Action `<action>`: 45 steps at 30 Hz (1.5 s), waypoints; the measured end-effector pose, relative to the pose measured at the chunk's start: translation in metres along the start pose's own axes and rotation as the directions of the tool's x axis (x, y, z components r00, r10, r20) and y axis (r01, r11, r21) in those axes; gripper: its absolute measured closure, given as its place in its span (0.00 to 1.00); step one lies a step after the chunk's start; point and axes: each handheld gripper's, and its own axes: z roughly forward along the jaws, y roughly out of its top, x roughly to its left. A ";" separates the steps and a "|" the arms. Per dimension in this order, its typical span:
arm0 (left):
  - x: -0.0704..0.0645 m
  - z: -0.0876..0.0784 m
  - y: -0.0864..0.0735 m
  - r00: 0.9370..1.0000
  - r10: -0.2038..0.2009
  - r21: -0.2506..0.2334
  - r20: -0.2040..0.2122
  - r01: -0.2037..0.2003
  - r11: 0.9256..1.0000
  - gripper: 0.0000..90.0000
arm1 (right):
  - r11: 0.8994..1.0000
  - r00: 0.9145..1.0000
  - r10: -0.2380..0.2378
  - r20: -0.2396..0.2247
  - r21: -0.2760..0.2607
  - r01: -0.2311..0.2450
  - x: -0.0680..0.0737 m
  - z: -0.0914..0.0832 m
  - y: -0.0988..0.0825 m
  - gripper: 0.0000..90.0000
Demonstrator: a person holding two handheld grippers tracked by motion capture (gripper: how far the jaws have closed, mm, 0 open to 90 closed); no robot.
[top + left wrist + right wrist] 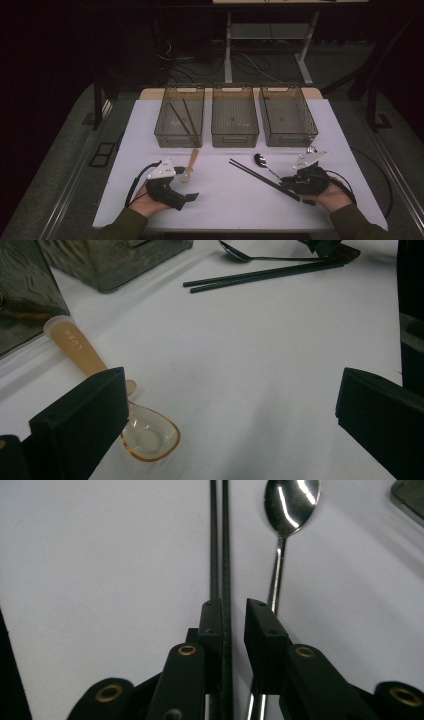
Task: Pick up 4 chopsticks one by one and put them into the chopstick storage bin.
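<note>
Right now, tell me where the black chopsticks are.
In the high view the black chopsticks lie on the table's right half, beside the metal spoon, their near ends between the right hand-held gripper's jaws.

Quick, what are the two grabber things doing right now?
Left gripper: open wide, holding nothing, beside the amber spoon.
Right gripper: slightly open around the black chopsticks, a gap showing at one pad.

The white table (225, 200) carries three mesh bins (235, 122); nearer than them lie an amber spoon (190, 165), black chopsticks (260, 177), and apparently a steel spoon (264, 164).
</note>
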 end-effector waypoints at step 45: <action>0.000 0.000 0.001 1.000 0.010 0.008 0.003 -0.010 1.000 0.00 | 0.999 0.998 -0.046 0.035 -0.016 0.046 0.002 0.022 -0.002 0.95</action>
